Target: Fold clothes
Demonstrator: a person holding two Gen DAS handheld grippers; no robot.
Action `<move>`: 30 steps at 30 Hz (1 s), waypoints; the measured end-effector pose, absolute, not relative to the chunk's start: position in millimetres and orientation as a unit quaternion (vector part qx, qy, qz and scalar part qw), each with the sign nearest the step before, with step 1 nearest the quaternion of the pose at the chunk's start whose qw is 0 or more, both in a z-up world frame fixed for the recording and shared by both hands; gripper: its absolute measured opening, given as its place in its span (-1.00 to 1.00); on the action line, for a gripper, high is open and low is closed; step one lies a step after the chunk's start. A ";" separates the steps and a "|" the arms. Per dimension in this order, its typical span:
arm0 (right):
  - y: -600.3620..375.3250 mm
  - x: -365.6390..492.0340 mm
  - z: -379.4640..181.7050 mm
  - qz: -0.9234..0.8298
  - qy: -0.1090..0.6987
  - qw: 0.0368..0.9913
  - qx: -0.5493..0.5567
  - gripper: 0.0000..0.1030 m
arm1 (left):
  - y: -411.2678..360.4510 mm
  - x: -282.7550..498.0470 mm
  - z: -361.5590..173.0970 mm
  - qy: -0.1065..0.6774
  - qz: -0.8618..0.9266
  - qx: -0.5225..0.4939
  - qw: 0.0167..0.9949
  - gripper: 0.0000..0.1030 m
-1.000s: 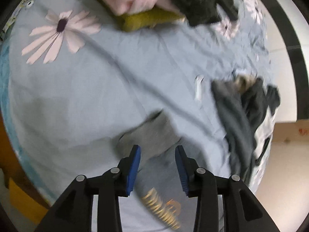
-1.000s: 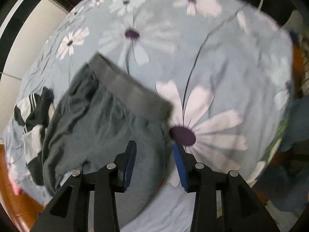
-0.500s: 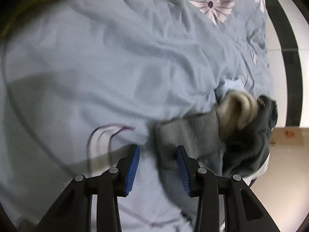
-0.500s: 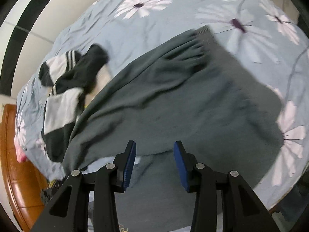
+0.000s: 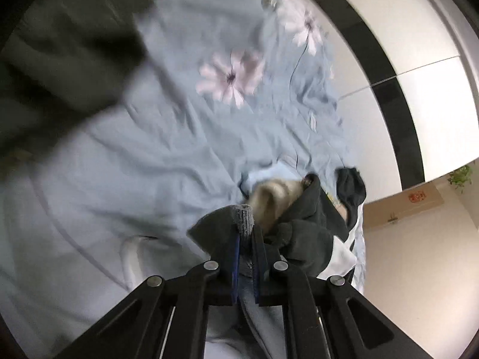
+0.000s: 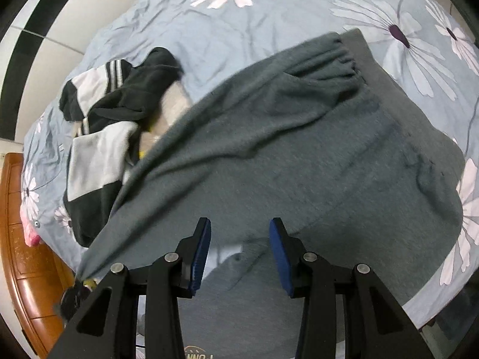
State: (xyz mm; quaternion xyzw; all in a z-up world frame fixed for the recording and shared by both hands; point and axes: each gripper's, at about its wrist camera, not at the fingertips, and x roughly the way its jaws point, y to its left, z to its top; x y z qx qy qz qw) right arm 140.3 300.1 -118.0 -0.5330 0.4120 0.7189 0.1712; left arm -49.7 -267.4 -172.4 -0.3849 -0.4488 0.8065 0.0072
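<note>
Grey sweatpants [image 6: 299,155] cuff pinched in closed L gripper [image 5: 246,248]; R gripper [image 6: 239,254] half-open, holding nothing.

The left wrist camera looks along its fingers, slanting down across the pale blue flowered bedsheet [image 5: 167,149] toward the white wall with a black stripe [image 5: 398,113], close to the cloth. The right wrist camera peers more steeply down, near the grey fleece trousers [image 6: 299,155]. Both views share the black-and-white garment heap [image 5: 344,227] [image 6: 101,137].
</note>
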 end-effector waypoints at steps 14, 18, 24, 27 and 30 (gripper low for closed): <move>312.9 108.6 -149.8 0.701 0.411 0.163 -0.559 -0.19 | -272.5 -40.9 -247.3 -0.382 0.750 -0.537 -0.052 -0.74; 322.8 77.2 -151.8 0.699 0.444 0.159 -0.537 -0.19 | -269.6 -46.9 -215.8 -0.327 0.781 -0.530 -0.039 -0.27; 324.3 25.7 -173.8 0.676 0.494 0.170 -0.520 -0.19 | -258.7 -95.9 -216.6 -0.270 0.801 -0.534 -0.010 -0.16; 326.4 11.7 -186.1 0.654 0.512 0.202 -0.519 -0.19 | -251.5 -117.8 -238.1 -0.249 0.785 -0.568 -0.013 -0.15; 327.8 3.9 -193.2 0.639 0.528 0.218 -0.515 -0.19 | -253.8 -122.8 -253.5 -0.249 0.769 -0.588 -0.022 -0.15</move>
